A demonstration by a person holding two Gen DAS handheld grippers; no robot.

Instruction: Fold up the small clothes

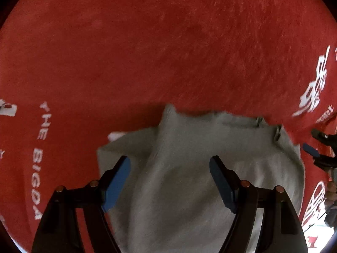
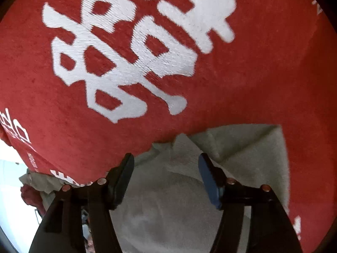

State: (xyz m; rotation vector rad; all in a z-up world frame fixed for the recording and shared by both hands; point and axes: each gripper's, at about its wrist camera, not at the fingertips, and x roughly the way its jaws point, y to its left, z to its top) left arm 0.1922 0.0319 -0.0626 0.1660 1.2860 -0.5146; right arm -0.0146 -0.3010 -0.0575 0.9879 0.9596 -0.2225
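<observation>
A small grey-green garment [image 1: 189, 158] lies bunched on a red carpet [image 1: 147, 52]. My left gripper [image 1: 169, 162] is open, its blue-padded fingers spread over the garment's middle, holding nothing. In the right wrist view the same garment [image 2: 248, 151] lies with one flat corner to the upper right and a rumpled edge at the centre. My right gripper [image 2: 166, 160] is open above that rumpled edge, empty. The right gripper also shows at the far right of the left wrist view [image 1: 320, 147].
The red carpet carries large white characters [image 2: 137, 52] and white lettering [image 1: 42, 147]. At the carpet's left edge lie more crumpled clothes [image 2: 35, 183] on a pale floor [image 2: 10, 168].
</observation>
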